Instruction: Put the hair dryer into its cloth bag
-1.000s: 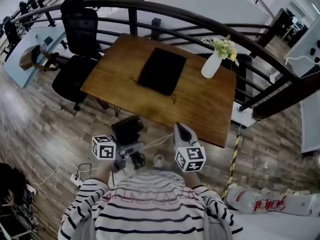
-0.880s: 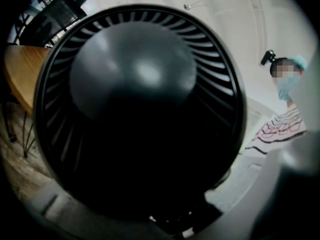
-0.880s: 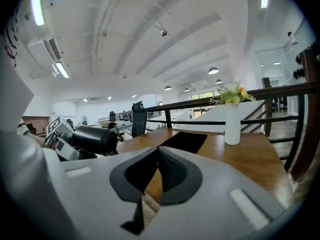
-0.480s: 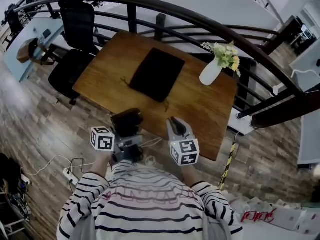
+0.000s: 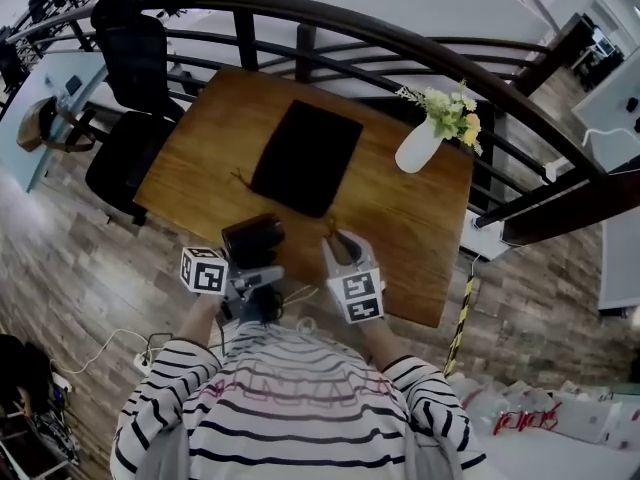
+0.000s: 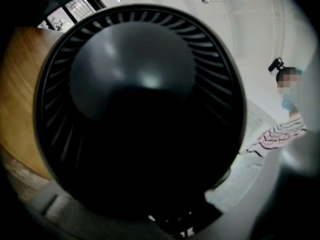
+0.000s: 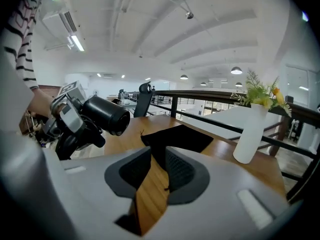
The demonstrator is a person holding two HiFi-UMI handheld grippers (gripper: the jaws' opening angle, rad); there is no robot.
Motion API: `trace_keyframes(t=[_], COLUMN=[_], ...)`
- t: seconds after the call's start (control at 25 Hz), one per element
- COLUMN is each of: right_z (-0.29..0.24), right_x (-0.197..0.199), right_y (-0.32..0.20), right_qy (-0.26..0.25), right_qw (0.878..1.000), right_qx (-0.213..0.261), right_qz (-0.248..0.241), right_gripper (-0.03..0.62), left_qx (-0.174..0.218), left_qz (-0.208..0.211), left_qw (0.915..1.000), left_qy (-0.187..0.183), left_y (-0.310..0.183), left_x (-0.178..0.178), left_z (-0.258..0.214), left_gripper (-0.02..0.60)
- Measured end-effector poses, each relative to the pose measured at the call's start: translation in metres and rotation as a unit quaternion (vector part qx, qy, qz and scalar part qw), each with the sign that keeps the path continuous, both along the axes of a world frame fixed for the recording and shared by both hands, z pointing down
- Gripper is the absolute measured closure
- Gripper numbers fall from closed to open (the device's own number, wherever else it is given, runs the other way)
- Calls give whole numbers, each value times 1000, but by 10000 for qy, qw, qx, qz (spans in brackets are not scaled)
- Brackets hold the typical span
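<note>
The dryer [image 5: 252,240] is a stubby black barrel with a matte shell. The left gripper [image 5: 254,270] has its jaws closed on the dryer's handle and holds it over the near edge of the table [image 5: 400,213], short of the bag [image 5: 306,156]. In the left gripper view the dryer's domed rear cap and its ring of thin radial slats [image 6: 135,109] fill nearly the whole frame and hide the jaws. From the right gripper view the barrel [image 7: 102,115] points toward the table.

The right gripper [image 5: 340,246] hovers just beside it. Its dark, ribbed pads [image 7: 180,171] stand partly apart with only wood grain between them; the jaws have just been opening.

The bag is a flat black cloth rectangle on the brown wooden top, with a thin cord trailing from a near corner. Which end is its mouth is hard to make out.

A smooth white vase [image 5: 418,145] near the far right corner holds pale flowers [image 5: 450,103].
</note>
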State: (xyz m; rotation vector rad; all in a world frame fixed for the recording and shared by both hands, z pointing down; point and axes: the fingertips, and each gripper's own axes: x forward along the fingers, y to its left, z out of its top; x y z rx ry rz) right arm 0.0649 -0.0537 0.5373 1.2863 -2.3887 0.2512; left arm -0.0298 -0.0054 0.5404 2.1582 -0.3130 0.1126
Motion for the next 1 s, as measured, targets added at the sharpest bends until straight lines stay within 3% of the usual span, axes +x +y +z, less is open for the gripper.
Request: trace_keyframes(t=[0.4,0.6,1.0], right_z=[46,72,116], right_x=[-25,-34,-54], right_y=[-72,-103,-134], right_qy=[1179,1996,3022], right_qw=[9923,9768,9401], right_qx=[-56,-50,-123], right_qz=[-366,-774,-1572], right_gripper=[490,479,469], left_qx=[-443,-668,-1020], left_qz=[870,1116,1411], left_qw=[9950,9911,9844], left_qy=[-230,-291,-265], left_y=[-59,-78,-91], left_x=[-13,-20,-37], left_z=[29,43,61], left_gripper=[299,299,299])
